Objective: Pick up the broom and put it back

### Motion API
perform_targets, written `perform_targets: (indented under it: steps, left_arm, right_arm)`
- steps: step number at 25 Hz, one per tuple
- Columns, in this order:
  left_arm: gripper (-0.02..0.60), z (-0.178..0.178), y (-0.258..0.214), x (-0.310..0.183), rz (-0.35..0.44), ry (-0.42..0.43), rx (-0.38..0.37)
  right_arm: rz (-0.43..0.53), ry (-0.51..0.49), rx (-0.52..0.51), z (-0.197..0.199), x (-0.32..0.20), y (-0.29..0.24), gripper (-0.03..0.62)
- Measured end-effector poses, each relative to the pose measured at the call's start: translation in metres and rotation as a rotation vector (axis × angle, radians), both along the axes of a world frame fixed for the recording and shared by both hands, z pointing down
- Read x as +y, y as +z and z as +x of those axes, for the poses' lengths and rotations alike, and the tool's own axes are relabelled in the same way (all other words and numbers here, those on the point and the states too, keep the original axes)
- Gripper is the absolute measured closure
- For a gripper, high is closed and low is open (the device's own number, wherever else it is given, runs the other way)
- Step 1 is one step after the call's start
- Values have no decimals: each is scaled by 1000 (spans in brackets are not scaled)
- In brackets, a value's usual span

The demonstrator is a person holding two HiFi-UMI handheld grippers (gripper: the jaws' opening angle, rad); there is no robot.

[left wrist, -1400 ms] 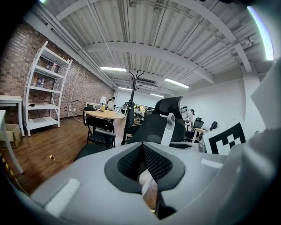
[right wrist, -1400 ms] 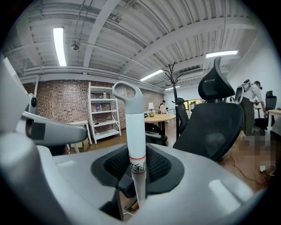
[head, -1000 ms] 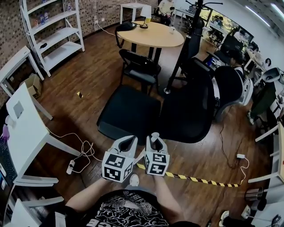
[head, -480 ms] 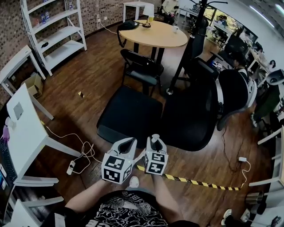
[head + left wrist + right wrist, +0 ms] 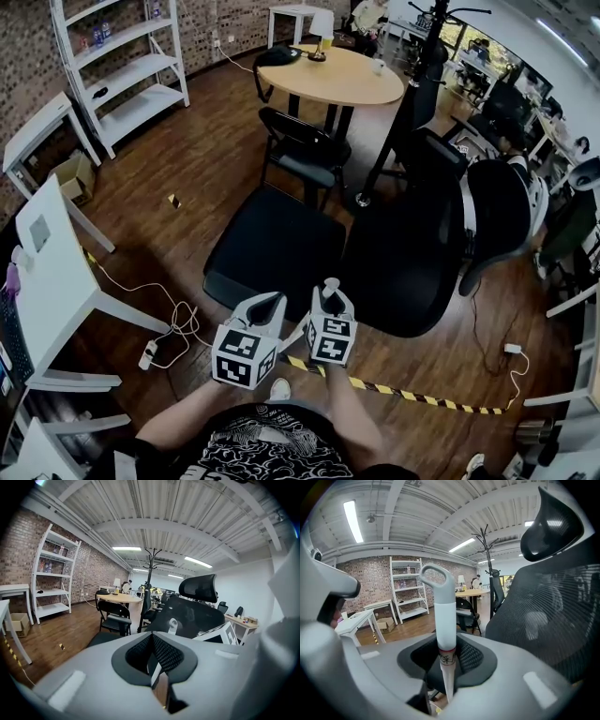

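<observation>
Right hand-held gripper [image 5: 445, 660]: clamped on broom handle [image 5: 443, 616].
Left hand-held gripper [image 5: 152, 657]: jaws closed together.
Cardboard box [image 5: 71, 176]: contents unseen.

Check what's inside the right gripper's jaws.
A pale broom handle with a loop end, upright, clamped by the right gripper. Its lower part and head are hidden under the gripper.

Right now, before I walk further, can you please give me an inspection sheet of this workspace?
Surface: wooden floor.
Job's things: broom handle, white, upright, loop on top.
Clutter: cardboard box under a side table.
Grippers: right gripper fingers closed on the broom handle; left gripper fingers together, empty.
Cables: white cable and power strip on the floor.
Surroundings: black office chair close ahead; round table; white shelf.
</observation>
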State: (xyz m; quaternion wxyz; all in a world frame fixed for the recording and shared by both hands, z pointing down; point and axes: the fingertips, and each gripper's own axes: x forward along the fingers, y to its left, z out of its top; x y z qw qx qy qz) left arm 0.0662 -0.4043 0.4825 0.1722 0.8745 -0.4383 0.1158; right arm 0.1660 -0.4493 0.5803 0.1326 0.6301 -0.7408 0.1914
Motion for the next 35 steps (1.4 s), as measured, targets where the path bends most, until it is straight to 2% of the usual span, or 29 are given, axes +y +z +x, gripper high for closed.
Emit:
perform_targets:
  steps: [8, 15, 18, 25, 35]
  left_arm:
    - [577, 10, 2, -7, -5, 8, -4]
    - [577, 11, -3, -5, 0, 11, 2]
    - [577, 8, -4, -2, 0, 11, 2]
    - [577, 0, -6, 8, 4, 26, 5]
    - [577, -6, -20, 48, 39, 83, 29]
  right_arm:
    - [33, -26, -26, 0, -14, -3, 497]
    - [2, -28, -30, 5, -13, 3, 429]
    - [-6, -11, -29, 10, -10, 6, 422]
    - [-13, 32, -30, 15, 7, 5, 422]
    - [71, 45, -41, -9, 61, -40, 425]
